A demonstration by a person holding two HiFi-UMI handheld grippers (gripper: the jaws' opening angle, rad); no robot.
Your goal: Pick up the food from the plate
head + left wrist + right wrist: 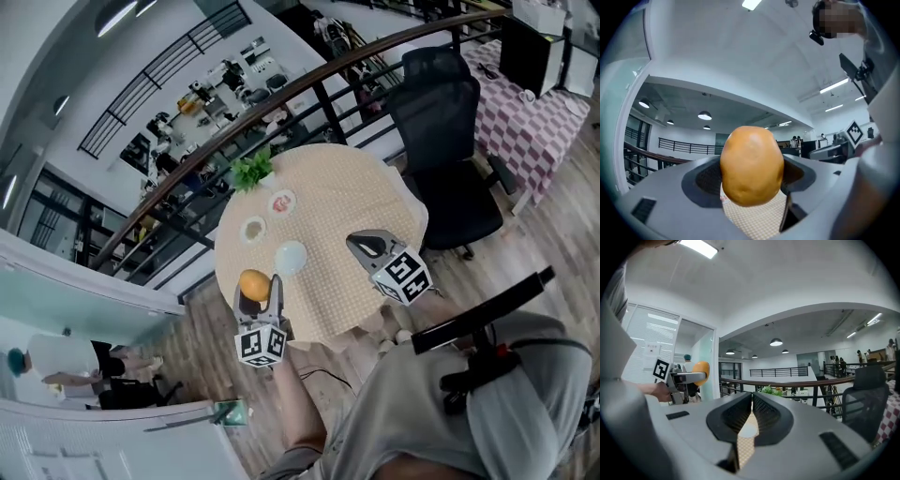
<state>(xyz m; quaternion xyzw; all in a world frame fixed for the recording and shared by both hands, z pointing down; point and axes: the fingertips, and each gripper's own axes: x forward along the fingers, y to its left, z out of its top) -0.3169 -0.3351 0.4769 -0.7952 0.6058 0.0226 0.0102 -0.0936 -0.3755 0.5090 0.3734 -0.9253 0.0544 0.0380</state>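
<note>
Head view, lower left: left gripper (258, 289) clenched on smooth orange oval food (253, 282), off pale round plate (291, 257); right gripper (354, 244) closed, empty. Pickup apparently done.

The left hand-held gripper (752, 176) clamps an orange bun (751, 165).

A round table (349, 202) under a beige checked cloth stands on a wooden floor (553, 234). On the table's far edge sits a leafy green plant (251, 172). A black office chair (450, 122) is drawn up just beside the table on its right. A dark railing (309, 86) curves past behind the table. Well beyond the chair, a purple checked cloth (525, 127) covers what seems to be another table. Far left of the table, below floor level, a person (56, 361) stands.
</note>
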